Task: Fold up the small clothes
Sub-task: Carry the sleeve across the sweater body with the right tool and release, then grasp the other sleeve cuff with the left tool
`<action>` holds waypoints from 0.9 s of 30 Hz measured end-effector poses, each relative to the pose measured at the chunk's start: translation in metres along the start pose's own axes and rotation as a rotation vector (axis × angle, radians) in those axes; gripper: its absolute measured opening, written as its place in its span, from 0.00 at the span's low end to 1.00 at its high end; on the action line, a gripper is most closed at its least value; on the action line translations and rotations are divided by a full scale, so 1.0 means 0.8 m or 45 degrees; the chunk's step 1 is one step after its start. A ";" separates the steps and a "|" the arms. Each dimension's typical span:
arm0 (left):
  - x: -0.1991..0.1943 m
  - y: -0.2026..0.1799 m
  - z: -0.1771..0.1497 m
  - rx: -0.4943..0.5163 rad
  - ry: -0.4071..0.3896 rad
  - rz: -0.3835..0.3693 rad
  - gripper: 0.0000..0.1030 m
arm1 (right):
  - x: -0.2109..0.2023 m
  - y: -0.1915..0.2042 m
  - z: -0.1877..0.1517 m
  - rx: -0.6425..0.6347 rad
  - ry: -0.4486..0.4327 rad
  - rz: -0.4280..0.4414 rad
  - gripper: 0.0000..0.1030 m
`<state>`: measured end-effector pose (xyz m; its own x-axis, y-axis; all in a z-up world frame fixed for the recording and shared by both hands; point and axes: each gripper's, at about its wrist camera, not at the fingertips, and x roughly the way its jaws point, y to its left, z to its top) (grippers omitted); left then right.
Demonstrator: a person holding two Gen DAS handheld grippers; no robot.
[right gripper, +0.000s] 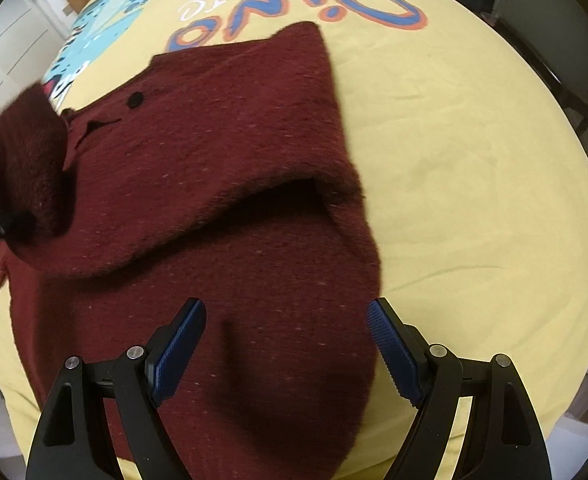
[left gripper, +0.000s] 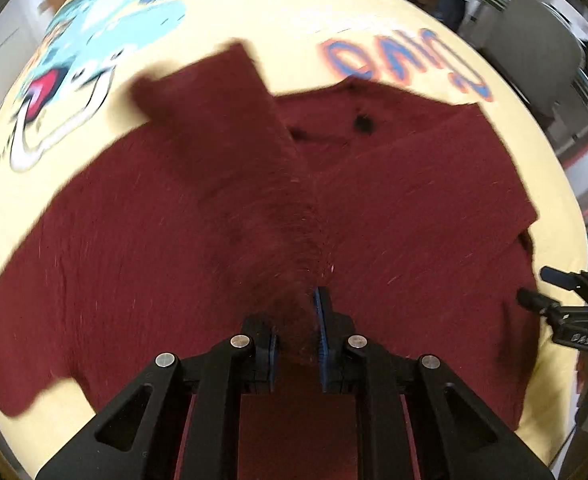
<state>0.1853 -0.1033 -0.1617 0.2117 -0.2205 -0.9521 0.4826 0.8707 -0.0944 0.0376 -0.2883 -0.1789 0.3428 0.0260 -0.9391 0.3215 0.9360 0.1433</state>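
A small dark red knit cardigan (right gripper: 222, 168) with a black button (right gripper: 135, 99) lies on a yellow printed sheet (right gripper: 473, 152). In the left wrist view the cardigan (left gripper: 154, 220) fills the middle. My left gripper (left gripper: 295, 320) is shut on a bunched fold of the cardigan and lifts a sleeve (left gripper: 214, 112) above the body. My right gripper (right gripper: 286, 332) is open and empty, low over the cardigan's near hem. It also shows at the right edge of the left wrist view (left gripper: 537, 288). The right sleeve is folded across the front.
The sheet carries a blue dinosaur print (left gripper: 106, 28) and blue-orange lettering (right gripper: 294, 12). The bed's edge curves round the near side. White cupboard doors (right gripper: 10, 48) stand at far left, dark furniture (right gripper: 553, 40) at far right.
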 end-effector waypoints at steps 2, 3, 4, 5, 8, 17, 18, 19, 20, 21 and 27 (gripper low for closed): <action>0.008 0.007 -0.014 -0.095 0.011 -0.038 0.14 | 0.002 0.006 0.000 -0.019 0.003 0.001 0.82; 0.015 0.015 -0.019 -0.146 0.029 -0.068 0.14 | 0.001 0.009 0.001 -0.028 0.005 0.002 0.82; 0.020 0.015 -0.022 -0.180 0.044 -0.085 0.15 | 0.001 0.013 0.001 -0.038 0.007 0.003 0.82; 0.029 0.022 -0.027 -0.220 0.067 -0.096 0.18 | 0.004 0.017 -0.002 -0.043 0.008 0.002 0.82; 0.042 0.009 -0.016 -0.274 0.101 -0.086 0.29 | 0.010 0.025 0.003 -0.057 0.013 -0.004 0.82; -0.016 0.060 -0.038 -0.337 0.081 -0.001 0.96 | 0.015 0.025 0.006 -0.052 0.015 -0.017 0.82; -0.022 0.071 -0.034 -0.344 0.056 0.015 0.99 | 0.014 0.024 0.005 -0.052 0.013 -0.019 0.82; -0.028 0.080 -0.029 -0.348 0.032 0.035 0.99 | 0.010 0.020 0.001 -0.052 0.010 -0.020 0.82; -0.034 0.093 -0.020 -0.349 0.011 0.054 0.99 | 0.009 0.019 0.000 -0.052 0.008 -0.021 0.82; -0.036 0.100 -0.014 -0.348 0.009 0.055 0.99 | 0.008 0.018 0.000 -0.050 0.005 -0.022 0.82; -0.003 0.129 0.000 -0.376 0.102 0.033 0.99 | 0.003 0.014 -0.002 -0.039 0.002 -0.020 0.82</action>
<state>0.2348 -0.0130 -0.1689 0.1475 -0.1713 -0.9741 0.2077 0.9683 -0.1388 0.0406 -0.2767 -0.1803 0.3363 0.0114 -0.9417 0.2999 0.9466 0.1186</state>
